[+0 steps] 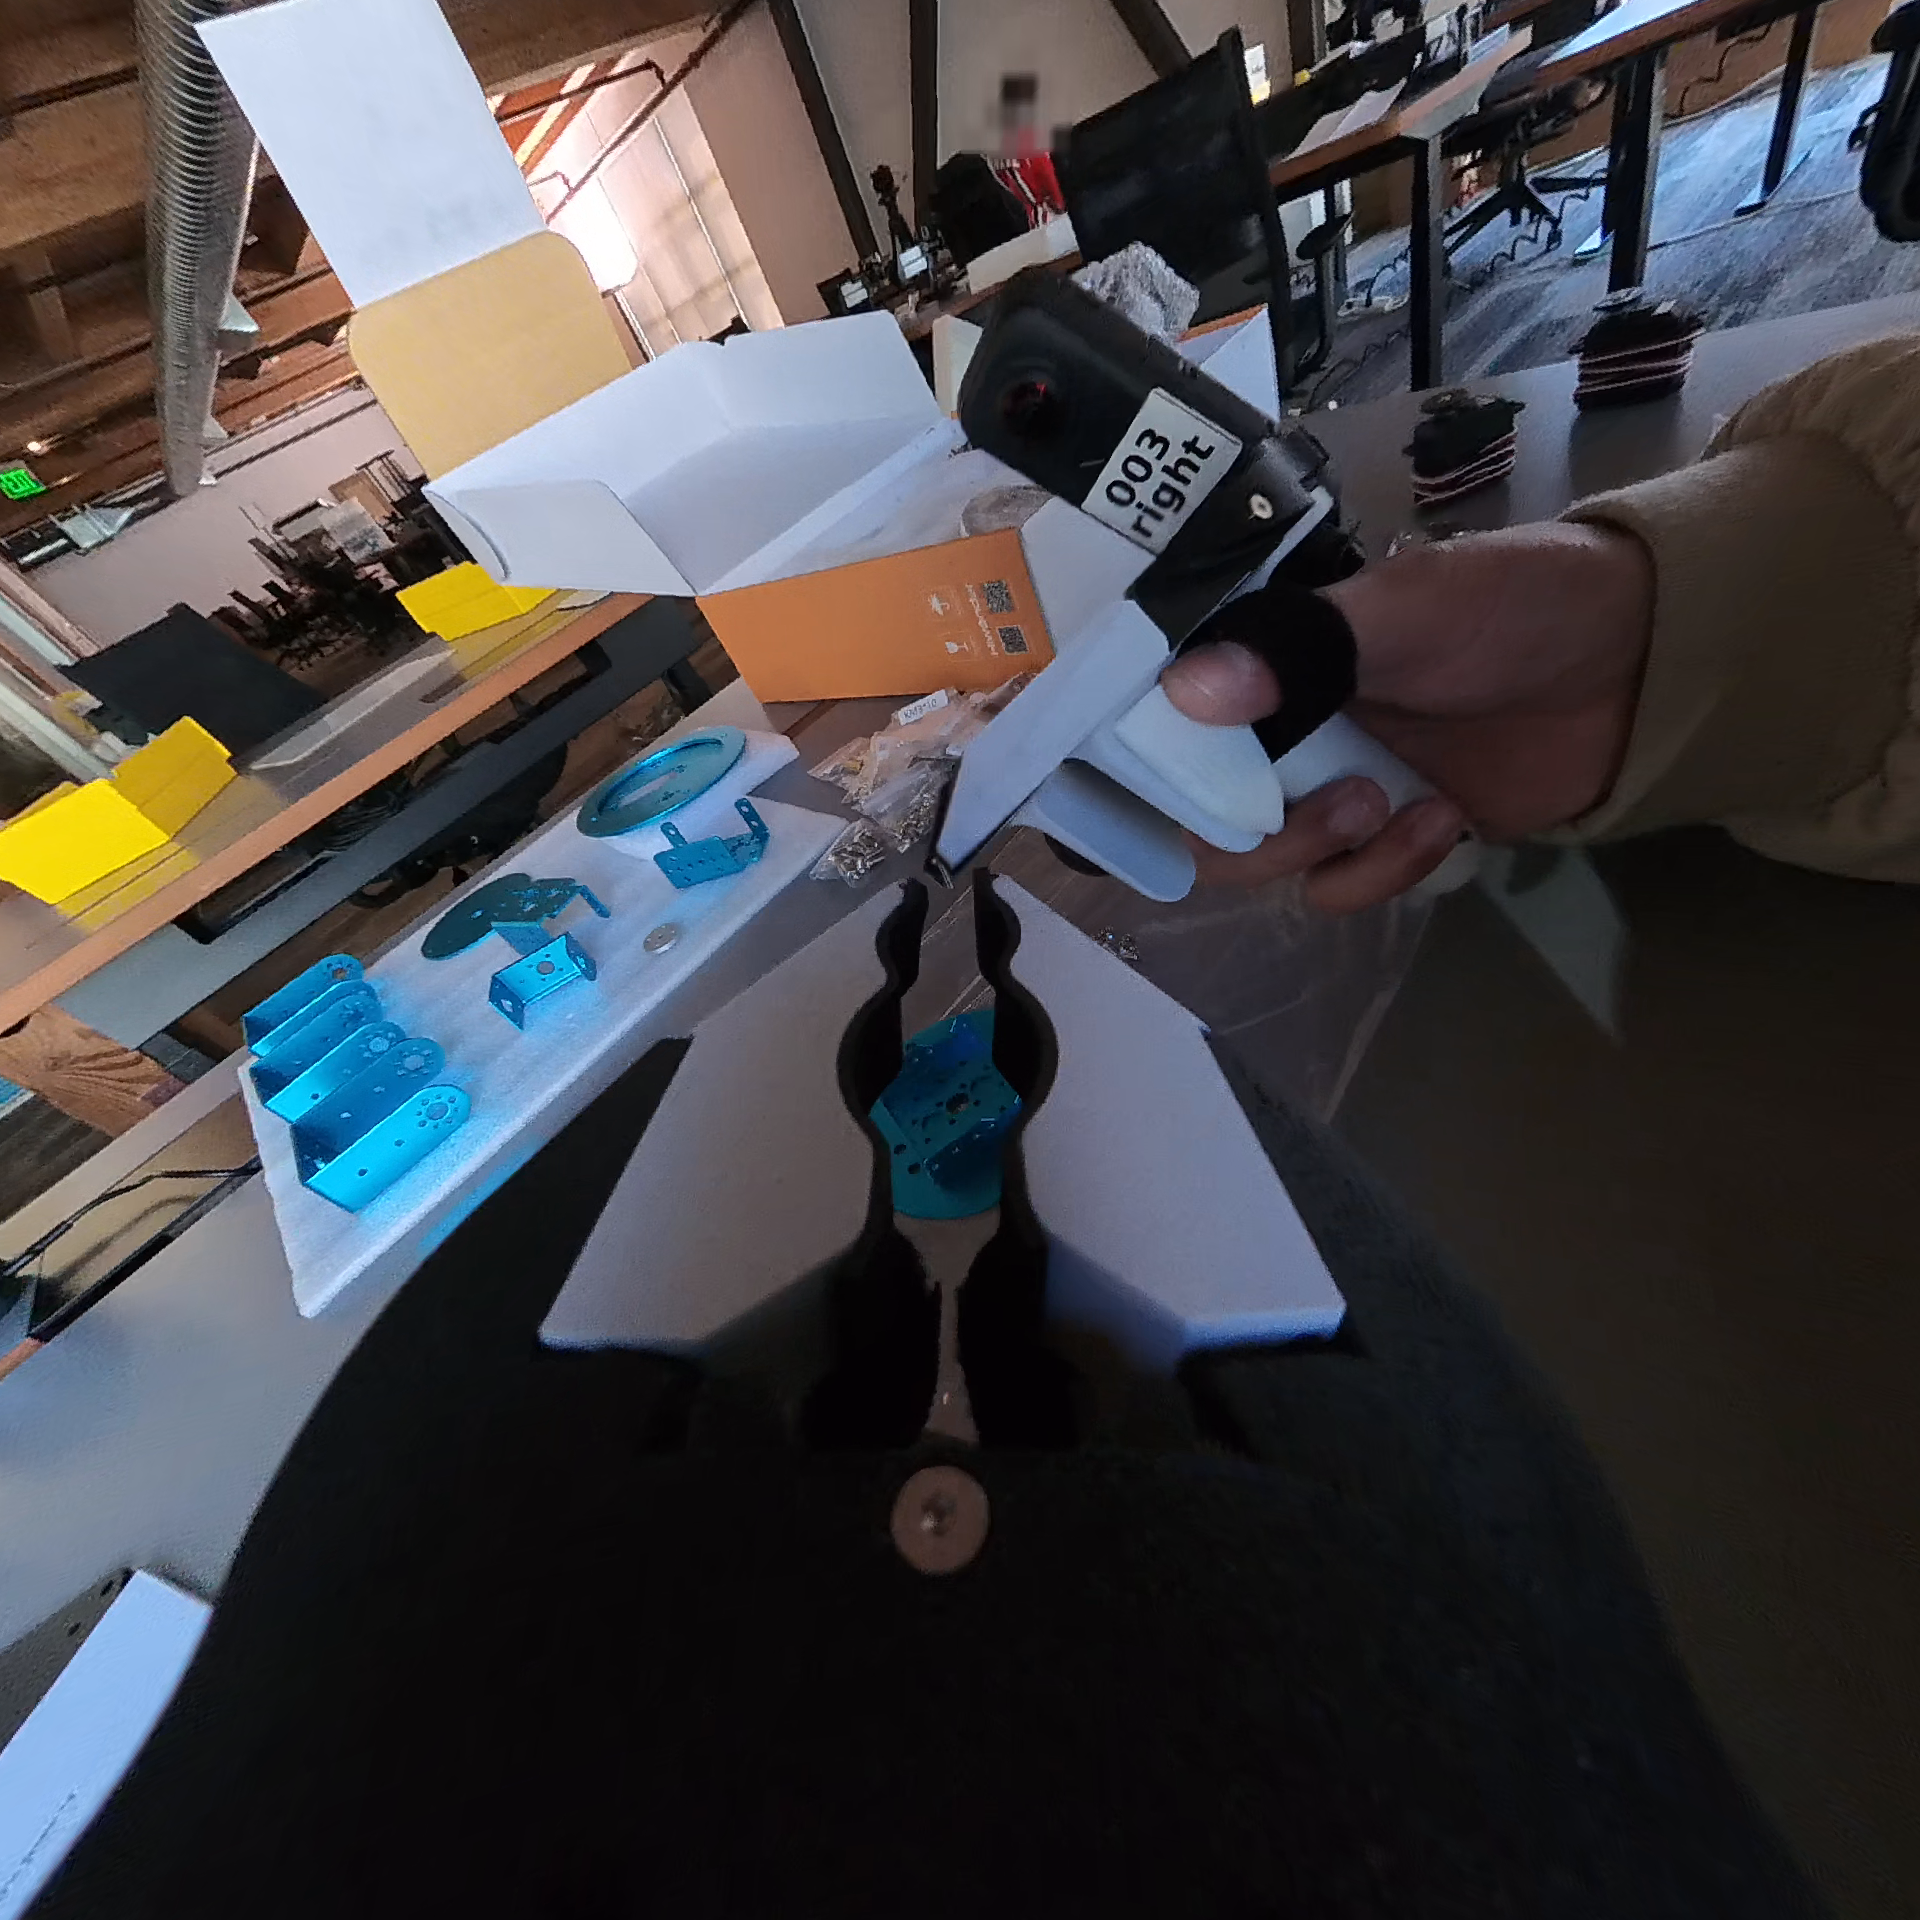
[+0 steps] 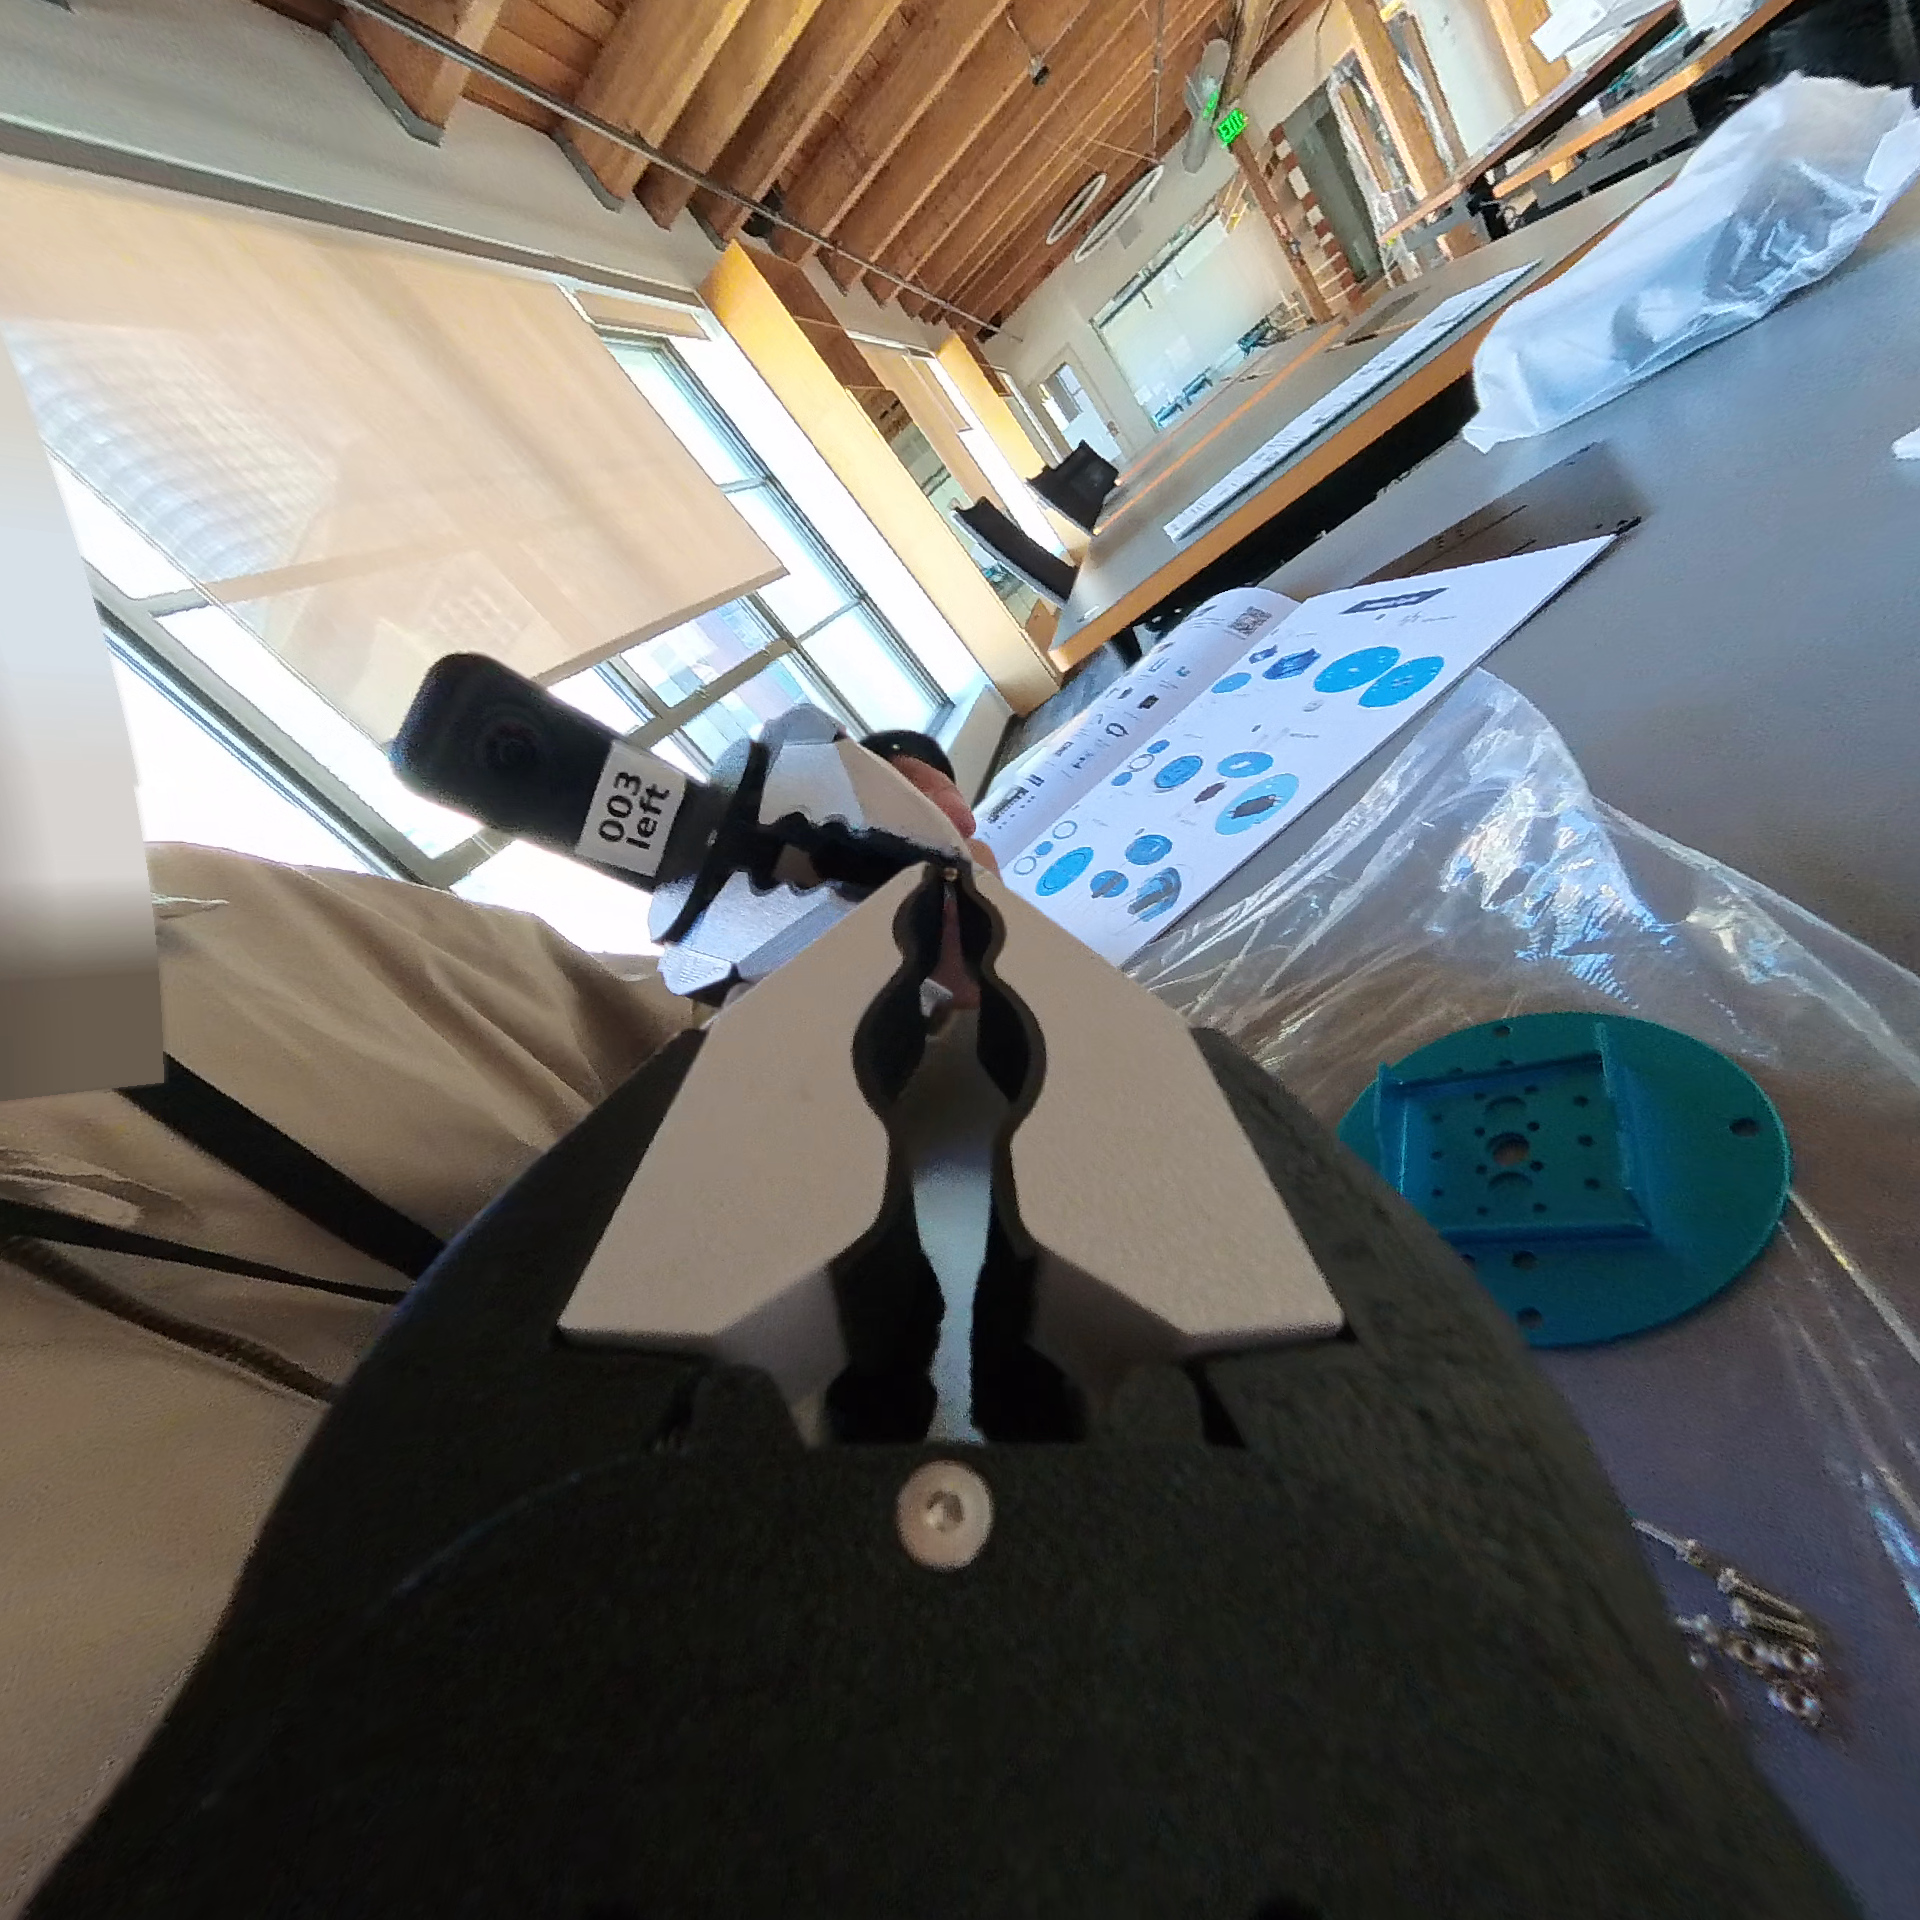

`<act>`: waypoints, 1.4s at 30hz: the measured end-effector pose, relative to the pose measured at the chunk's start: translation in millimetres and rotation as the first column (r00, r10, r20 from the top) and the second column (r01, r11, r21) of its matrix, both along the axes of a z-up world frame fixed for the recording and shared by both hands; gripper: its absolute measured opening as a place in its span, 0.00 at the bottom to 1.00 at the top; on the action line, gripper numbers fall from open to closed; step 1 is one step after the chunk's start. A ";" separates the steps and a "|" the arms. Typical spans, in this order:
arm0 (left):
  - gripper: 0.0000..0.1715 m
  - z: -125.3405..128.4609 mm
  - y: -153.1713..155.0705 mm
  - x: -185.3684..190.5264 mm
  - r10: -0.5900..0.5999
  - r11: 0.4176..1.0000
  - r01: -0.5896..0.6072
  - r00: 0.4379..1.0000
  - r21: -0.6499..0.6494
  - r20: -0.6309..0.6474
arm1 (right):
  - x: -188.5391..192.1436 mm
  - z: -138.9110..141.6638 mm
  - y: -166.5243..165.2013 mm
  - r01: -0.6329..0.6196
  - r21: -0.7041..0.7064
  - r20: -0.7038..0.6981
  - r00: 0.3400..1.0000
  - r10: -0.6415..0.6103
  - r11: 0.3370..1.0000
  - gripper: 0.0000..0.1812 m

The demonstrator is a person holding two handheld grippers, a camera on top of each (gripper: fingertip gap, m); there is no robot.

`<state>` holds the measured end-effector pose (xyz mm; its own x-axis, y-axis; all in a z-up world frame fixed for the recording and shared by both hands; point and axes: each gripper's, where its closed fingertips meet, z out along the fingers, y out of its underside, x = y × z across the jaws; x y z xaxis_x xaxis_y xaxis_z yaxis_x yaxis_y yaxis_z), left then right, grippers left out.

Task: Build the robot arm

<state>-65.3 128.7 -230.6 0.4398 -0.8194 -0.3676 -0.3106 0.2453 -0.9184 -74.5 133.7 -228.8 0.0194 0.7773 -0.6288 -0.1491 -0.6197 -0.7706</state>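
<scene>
Right gripper [image 2: 951, 883] pinches a tiny screw [image 2: 954, 876] tip-first, meeting left gripper's [image 1: 948, 899] narrow, empty jaws above the plate [image 1: 940, 1132].

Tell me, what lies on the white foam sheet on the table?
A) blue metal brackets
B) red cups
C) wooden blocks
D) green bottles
A: the left wrist view shows shiny blue metal brackets spread over the white foam sheet, with no cups, bottles or blocks on it.

Black gripper [image 1: 948, 891] bodies, white fingers [image 1: 1122, 1122], tan sleeve [image 1: 1766, 582]
</scene>
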 end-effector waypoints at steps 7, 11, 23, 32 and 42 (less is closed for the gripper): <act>0.01 -0.9 2.1 1.1 0.012 1.000 -0.012 1.000 0.011 -0.018 | -2.0 1.5 -1.9 0.003 0.021 0.006 1.000 -0.004 1.000 0.00; 0.00 -1.6 2.3 2.3 0.019 0.999 -0.018 0.999 0.031 -0.033 | -1.2 1.6 -1.2 0.005 0.018 0.004 1.000 -0.006 1.000 0.01; 0.00 -16.1 -2.3 1.1 0.078 0.913 0.077 0.931 0.400 -0.356 | -1.0 -11.7 -7.5 -0.051 0.099 0.185 0.982 0.032 0.994 0.01; 0.00 -29.5 -4.3 -0.6 0.136 0.824 0.195 0.844 0.533 -0.519 | -1.1 -25.4 -10.6 -0.077 0.162 0.316 0.949 0.022 0.984 0.01; 0.00 -32.2 -4.7 -1.2 0.148 0.807 0.222 0.821 0.548 -0.551 | -0.8 -28.8 -10.7 -0.081 0.208 0.365 0.931 -0.001 0.975 0.01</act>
<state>-66.5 124.0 -262.8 -0.0141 -0.3855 -0.9226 -0.6832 0.6774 -0.2726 -75.3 123.0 -257.5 0.1793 0.8982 -0.4014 0.1860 -0.4316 -0.8827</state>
